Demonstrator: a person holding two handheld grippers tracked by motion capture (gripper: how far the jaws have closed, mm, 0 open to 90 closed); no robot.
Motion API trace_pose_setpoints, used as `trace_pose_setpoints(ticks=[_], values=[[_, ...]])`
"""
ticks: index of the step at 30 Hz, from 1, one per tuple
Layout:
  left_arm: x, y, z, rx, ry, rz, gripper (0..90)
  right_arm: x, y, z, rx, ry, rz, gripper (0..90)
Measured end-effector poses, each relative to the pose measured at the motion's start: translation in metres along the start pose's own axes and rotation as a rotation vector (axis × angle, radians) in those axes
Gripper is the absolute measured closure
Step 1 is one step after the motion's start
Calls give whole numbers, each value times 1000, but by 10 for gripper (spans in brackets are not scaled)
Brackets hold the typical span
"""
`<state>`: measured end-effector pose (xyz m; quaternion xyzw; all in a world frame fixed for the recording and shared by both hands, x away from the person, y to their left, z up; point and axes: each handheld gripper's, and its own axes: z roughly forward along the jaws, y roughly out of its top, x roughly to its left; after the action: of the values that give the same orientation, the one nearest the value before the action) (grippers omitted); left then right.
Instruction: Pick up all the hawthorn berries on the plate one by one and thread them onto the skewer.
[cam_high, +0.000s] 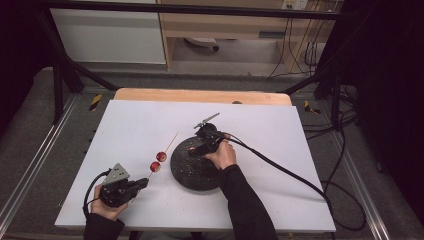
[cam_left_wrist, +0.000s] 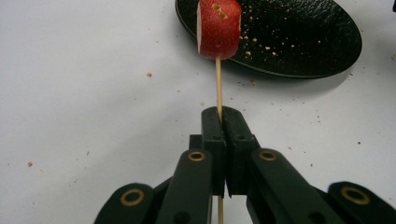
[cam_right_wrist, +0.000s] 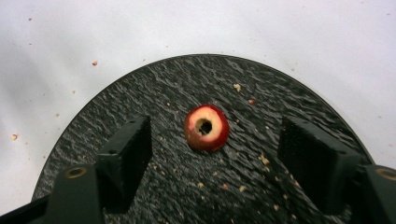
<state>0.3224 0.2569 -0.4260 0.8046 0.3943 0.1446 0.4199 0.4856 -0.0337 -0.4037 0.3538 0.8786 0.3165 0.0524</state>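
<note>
Left tongs: my left gripper (cam_left_wrist: 219, 122) is pressed together on the skewer (cam_left_wrist: 218, 84), which runs up from between its jaws.
Skewer: in the high view it slants from my left gripper (cam_high: 141, 183) toward the middle of the table (cam_high: 280, 150), with two fruit slices (cam_high: 158, 161) threaded on it, lifted off the white top.
Cut off: in the left gripper view I see one red slice (cam_left_wrist: 219, 28); its top is cropped by the frame edge, and the second slice sits behind it.
Right tongs: my right gripper (cam_right_wrist: 215, 140) is spread, its jaws either side of the loose slice (cam_right_wrist: 206, 127) without touching it.
Loose slice: it lies flat on the black plate (cam_right_wrist: 116, 107), hole upward.
Hard to make out: from above, my right gripper (cam_high: 196, 148) and hand (cam_high: 221, 155) cover that slice almost entirely.
Plate: crumbs dot its surface; its near rim is hidden by my sleeve (cam_high: 245, 200).
</note>
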Motion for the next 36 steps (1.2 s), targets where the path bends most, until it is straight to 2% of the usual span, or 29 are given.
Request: trace_pose_setpoints(ticks=[5,8,11,18,20,24,36], values=[[3,-1,0,3,2,-12,881,0,7,9,51,3,-28,362],[3,-1,-1,3,3,-16,881,-2,9,13,68,15,-18,411],[4,-1,-1,4,3,-17,880,-4,11,16,91,20,-32,445],[3,-1,0,5,1,-14,881,-3,14,22,117,48,-55,544],[3,-1,0,6,1,-13,880,-2,15,24,123,55,-41,563],[3,-1,0,7,0,-12,880,-4,15,26,137,58,-45,605],[2,-1,1,8,-2,-10,880,-4,15,24,150,55,-20,621]])
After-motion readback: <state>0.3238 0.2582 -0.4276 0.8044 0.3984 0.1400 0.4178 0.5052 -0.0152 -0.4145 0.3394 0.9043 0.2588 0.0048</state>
